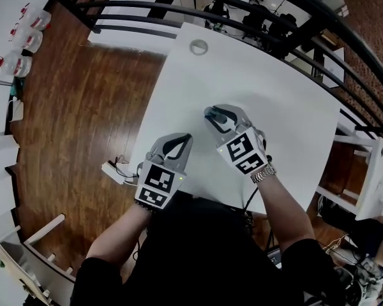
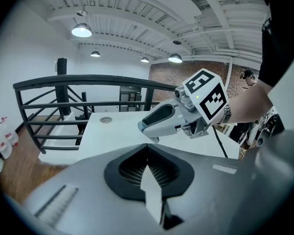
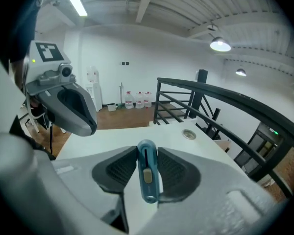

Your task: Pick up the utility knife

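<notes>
1. the blue utility knife [image 3: 147, 173] stands lengthwise between the right gripper's [image 1: 214, 116] pads, pinched on both sides, clear of the white table [image 1: 281, 101].
2. that gripper is half closed on it and points down and forward.
3. the left gripper [image 1: 186, 138], just beside it, has its jaw tips together on nothing.

This looks like a loft-style lab or studio workspace. A plain white tabletop [image 1: 274, 107] with a round cable grommet [image 1: 198, 46] stretches beyond the right tool [image 1: 216, 115], and past it runs a black metal railing [image 2: 88, 81]. Off to the left of the left tool [image 1: 185, 138] lies wood plank floor [image 1: 83, 107] with big water jugs [image 1: 25, 40] (clear, with red marks). Overhead are exposed white ceiling beams [image 2: 201, 9] and dome pendant lamps [image 2: 82, 30]. A brick wall [image 2: 186, 75] closes the far end.
</notes>
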The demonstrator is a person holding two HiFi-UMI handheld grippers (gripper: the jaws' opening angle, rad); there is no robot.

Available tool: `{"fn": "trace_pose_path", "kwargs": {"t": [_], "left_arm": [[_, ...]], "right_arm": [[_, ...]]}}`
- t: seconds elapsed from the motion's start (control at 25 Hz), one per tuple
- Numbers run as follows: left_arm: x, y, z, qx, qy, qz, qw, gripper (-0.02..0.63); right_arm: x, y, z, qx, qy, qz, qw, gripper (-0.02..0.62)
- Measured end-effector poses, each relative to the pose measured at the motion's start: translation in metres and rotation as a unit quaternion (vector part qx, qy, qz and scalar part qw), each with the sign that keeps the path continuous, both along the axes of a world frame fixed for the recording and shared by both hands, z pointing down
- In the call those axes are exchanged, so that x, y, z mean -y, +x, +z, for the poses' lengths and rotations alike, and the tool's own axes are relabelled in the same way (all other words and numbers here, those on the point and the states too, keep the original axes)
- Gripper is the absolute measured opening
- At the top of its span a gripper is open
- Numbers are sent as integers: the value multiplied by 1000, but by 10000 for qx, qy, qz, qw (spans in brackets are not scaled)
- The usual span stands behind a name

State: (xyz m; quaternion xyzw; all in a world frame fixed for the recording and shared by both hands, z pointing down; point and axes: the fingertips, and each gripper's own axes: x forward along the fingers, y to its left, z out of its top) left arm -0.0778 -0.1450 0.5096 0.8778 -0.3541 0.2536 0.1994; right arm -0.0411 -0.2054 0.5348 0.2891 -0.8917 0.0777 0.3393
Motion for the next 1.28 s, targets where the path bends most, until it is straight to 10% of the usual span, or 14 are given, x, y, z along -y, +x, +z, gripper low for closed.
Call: {"fn": "trace_pose_path", "kwargs": {"t": [1.28], "left_arm": [[-155,61,-111,136,1389,-277,9898,17]], "right_arm": [[-185,90,-154,1228,1242,819,9812,121]]}}
